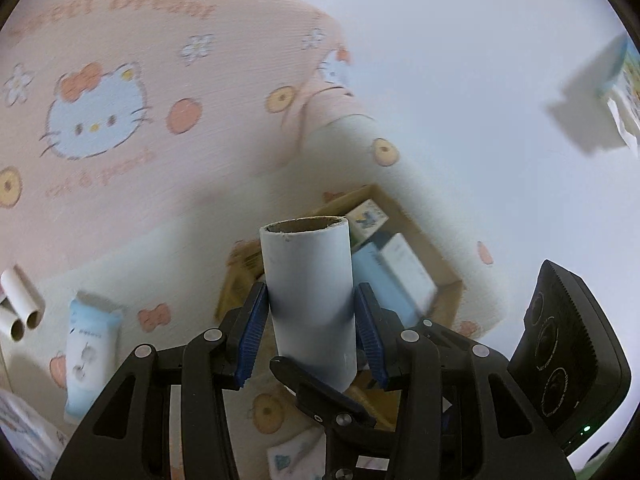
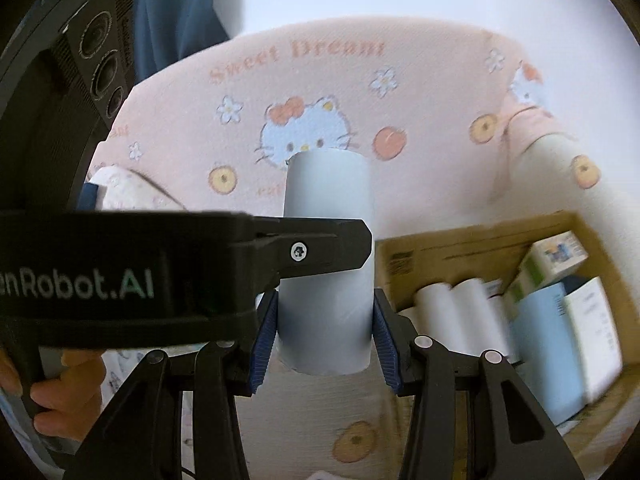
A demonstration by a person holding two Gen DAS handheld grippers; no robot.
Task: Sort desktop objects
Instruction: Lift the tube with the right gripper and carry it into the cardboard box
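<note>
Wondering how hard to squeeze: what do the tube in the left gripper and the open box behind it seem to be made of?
The tube looks like rolled cardboard with a smooth, matte pale skin: its open top rim shows a brown, slightly frayed core. The box looks like plain brown corrugated cardboard, unglossed, with thin walls and printed marks on a flap. Motion blur hides finer texture.

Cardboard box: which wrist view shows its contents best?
Right wrist. The cardboard box lies open beside the held tube, showing white rolls and small cartons inside. In the left wrist view the box is mostly hidden behind that gripper's tube; no rolls show.
</note>
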